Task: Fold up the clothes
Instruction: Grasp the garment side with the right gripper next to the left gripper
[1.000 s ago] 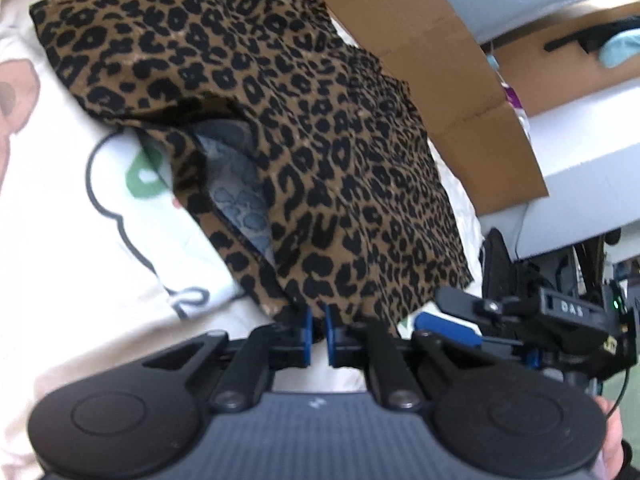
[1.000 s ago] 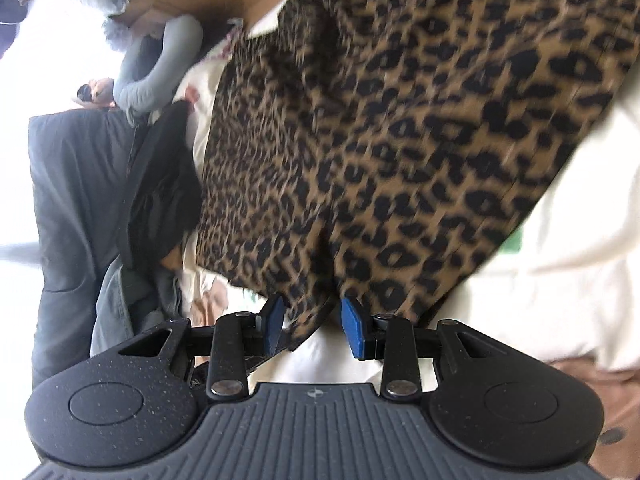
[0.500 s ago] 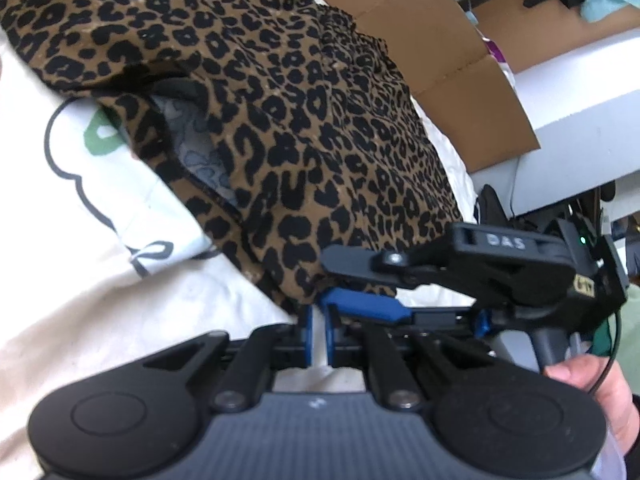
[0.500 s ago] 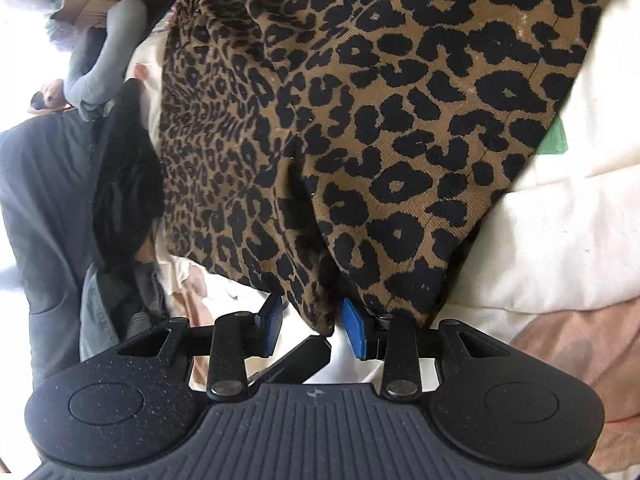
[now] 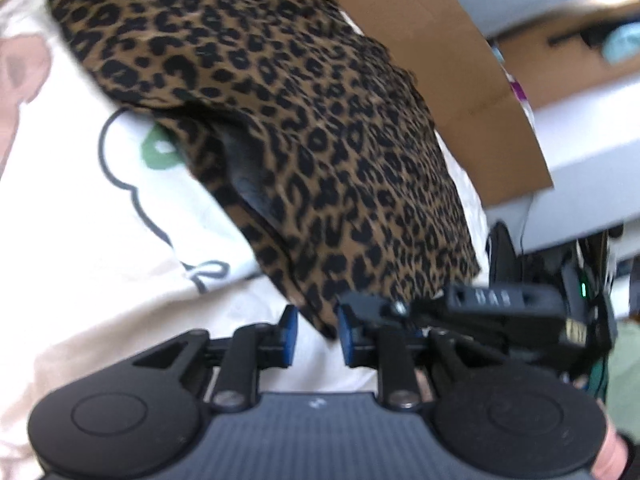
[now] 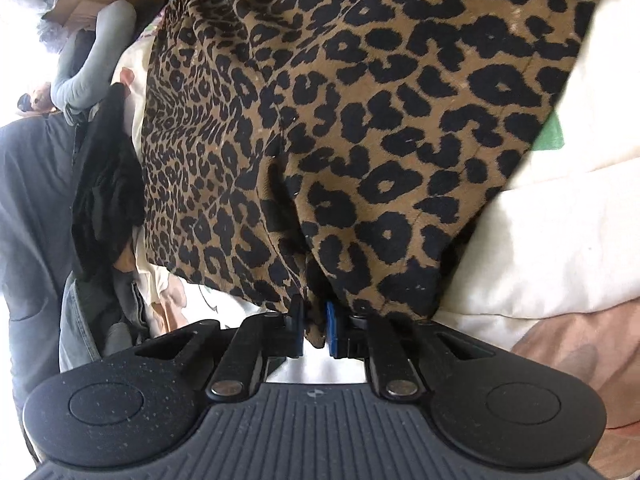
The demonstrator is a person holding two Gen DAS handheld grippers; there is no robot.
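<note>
A handover of the near corner seems in hand: the leopard-print garment (image 6: 360, 120) fills the frame's middle on the bed (image 6: 540, 240), right tongs (image 6: 314, 326) closing on its hem while left tongs (image 5: 313, 336) are opening around it, so next the right should carry the fold across.

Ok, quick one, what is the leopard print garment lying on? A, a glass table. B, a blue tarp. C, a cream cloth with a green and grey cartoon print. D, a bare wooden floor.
C: in the left wrist view the leopard print garment lies spread over a cream cloth that bears a grey outline and a green patch.
</note>
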